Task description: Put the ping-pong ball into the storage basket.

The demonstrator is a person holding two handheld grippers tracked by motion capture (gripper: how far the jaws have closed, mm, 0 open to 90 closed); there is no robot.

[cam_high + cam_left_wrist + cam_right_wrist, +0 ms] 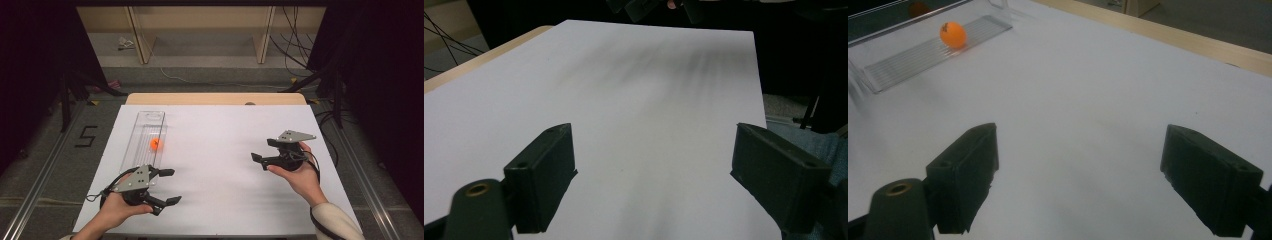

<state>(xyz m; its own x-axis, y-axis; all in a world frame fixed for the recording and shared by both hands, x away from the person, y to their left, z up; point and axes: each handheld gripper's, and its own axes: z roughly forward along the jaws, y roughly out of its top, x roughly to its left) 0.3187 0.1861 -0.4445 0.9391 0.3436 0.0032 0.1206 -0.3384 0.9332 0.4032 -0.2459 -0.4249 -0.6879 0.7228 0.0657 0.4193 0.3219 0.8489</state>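
High view: orange ball (156, 144) rests in the clear tray (145, 131) near the desk's (225, 165) left edge, tray's long axis running front to back. Left claw (167, 186), jaws apart, lies nearer, just in front; right claw (264, 150), also apart, well away.

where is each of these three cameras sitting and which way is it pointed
High view: fixed above the person's side of the table, looking forward and down on the white sheet; both forearms, the left claw and the right claw show.
Left gripper view: rides the left claw, looking across the sheet toward the far right claw; its own open jaws show.
Right gripper view: rides the right claw, looking at the clear tray with the orange ball; its own open jaws show.
Shared: the high and right gripper views both show the ball in the tray.
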